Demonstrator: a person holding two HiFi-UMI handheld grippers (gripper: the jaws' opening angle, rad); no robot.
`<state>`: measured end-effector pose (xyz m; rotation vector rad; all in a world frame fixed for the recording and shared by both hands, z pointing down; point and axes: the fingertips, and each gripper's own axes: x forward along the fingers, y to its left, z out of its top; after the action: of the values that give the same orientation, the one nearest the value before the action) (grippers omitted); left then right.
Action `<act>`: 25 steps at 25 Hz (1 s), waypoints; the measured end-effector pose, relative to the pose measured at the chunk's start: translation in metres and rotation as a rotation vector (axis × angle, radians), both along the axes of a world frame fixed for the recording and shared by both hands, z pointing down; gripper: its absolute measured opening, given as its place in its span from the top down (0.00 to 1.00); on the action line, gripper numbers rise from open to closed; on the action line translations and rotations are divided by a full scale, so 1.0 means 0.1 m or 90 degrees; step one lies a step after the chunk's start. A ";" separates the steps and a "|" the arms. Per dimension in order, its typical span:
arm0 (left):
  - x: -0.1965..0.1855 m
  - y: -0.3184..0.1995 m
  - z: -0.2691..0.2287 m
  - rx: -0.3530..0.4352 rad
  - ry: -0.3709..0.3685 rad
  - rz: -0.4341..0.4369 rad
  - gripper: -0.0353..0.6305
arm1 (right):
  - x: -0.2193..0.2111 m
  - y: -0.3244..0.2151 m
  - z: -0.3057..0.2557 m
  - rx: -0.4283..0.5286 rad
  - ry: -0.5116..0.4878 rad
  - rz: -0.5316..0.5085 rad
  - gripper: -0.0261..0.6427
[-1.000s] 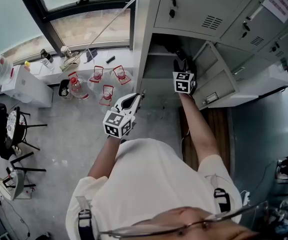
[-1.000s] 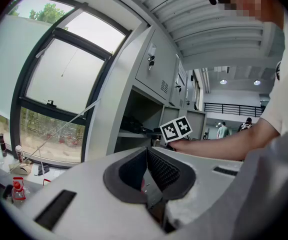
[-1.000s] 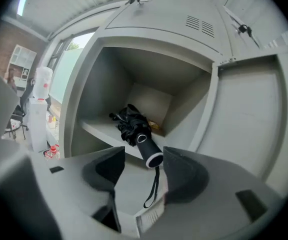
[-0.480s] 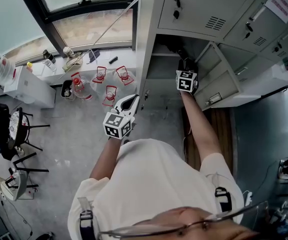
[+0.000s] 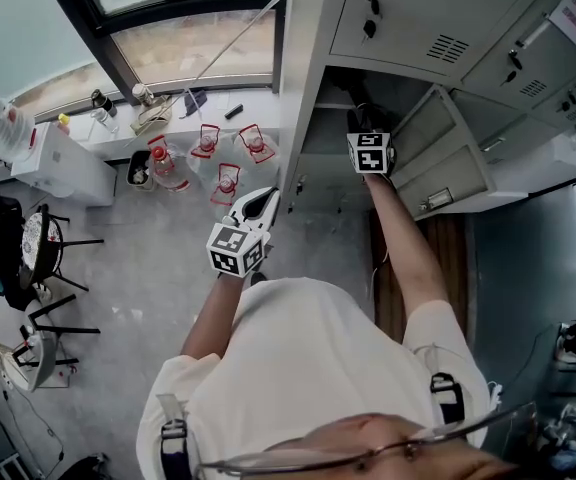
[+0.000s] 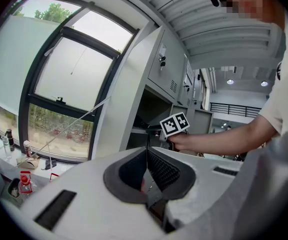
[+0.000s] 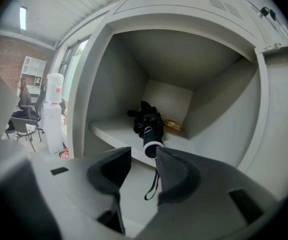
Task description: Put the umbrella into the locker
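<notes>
A black folded umbrella (image 7: 148, 124) lies on the shelf (image 7: 109, 129) inside the open grey locker, its white-ringed handle end toward me and its strap hanging over the shelf edge. My right gripper (image 7: 144, 156) sits just in front of that end. Its jaws are opening and stand apart without pressing on the umbrella; the strap dangles in the gap. In the head view the right gripper (image 5: 363, 118) reaches into the dark locker mouth. My left gripper (image 5: 260, 200) hovers outside the locker near its left wall. Its jaws (image 6: 147, 151) are shut with nothing between them.
The locker door (image 5: 448, 158) swings open to the right. Closed lockers (image 5: 408, 18) sit above. Red-capped water bottles (image 5: 218, 158) stand on the floor under the window. A white box (image 5: 58, 163) and chairs (image 5: 38, 258) are at the left.
The right gripper has shifted slightly at the locker mouth. The left gripper has stayed about where it was, still shut.
</notes>
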<state>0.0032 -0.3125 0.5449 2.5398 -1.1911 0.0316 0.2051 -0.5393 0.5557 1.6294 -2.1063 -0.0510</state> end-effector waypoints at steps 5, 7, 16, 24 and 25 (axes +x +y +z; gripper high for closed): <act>0.00 0.02 0.01 -0.005 -0.004 0.001 0.94 | -0.01 0.08 -0.04 -0.002 -0.002 -0.020 0.72; 0.02 0.03 0.01 -0.006 -0.007 0.005 0.94 | -0.02 0.16 -0.08 0.002 -0.009 -0.028 0.72; 0.41 0.17 0.04 -0.013 -0.011 0.038 0.94 | 0.10 0.75 -0.26 -0.006 -0.057 -0.078 0.74; 0.64 0.37 0.07 -0.028 -0.006 0.034 0.94 | 0.23 1.30 -0.50 0.013 -0.116 -0.101 0.80; 0.67 0.40 0.07 -0.030 0.000 0.031 0.94 | 0.27 1.38 -0.51 0.015 -0.125 -0.101 0.81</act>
<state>0.0704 -0.2725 0.5519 2.5273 -1.1145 0.0718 0.2316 -0.4012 0.5043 1.5305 -2.3895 0.0345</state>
